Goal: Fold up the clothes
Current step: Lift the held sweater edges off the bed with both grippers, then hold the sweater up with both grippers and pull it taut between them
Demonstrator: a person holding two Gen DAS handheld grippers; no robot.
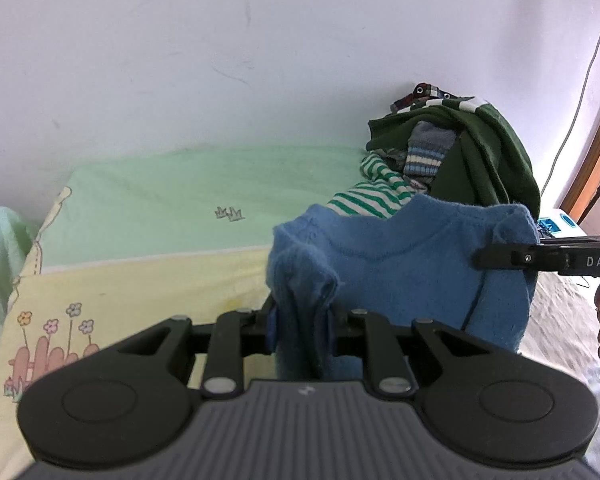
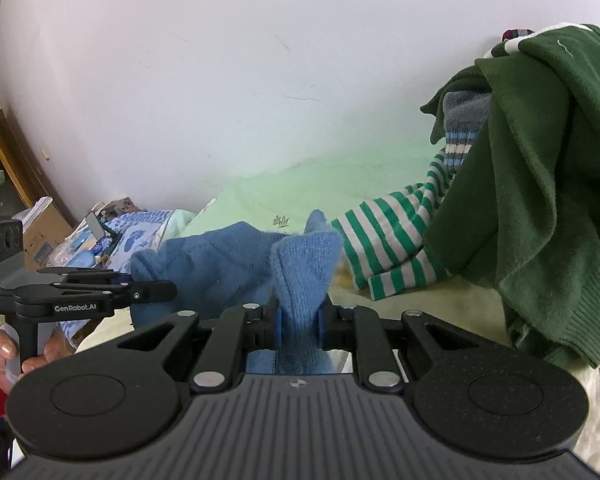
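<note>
Above the bed sheet we hold one blue sweater stretched between our two grippers, the left gripper and the right gripper each clamped on a bunched corner. One heap of clothes sits just beside it against the white wall, leaving bare sheet to the left.

1. We've got open bedsheet ahead and to our left, nothing lying on it up to the wall.
2. On our right, the clothes pile blocks the way, with the green sweater draped over it.
3. The striped garment spills out low, just beside the blue sweater stretched between both grippers.
</note>
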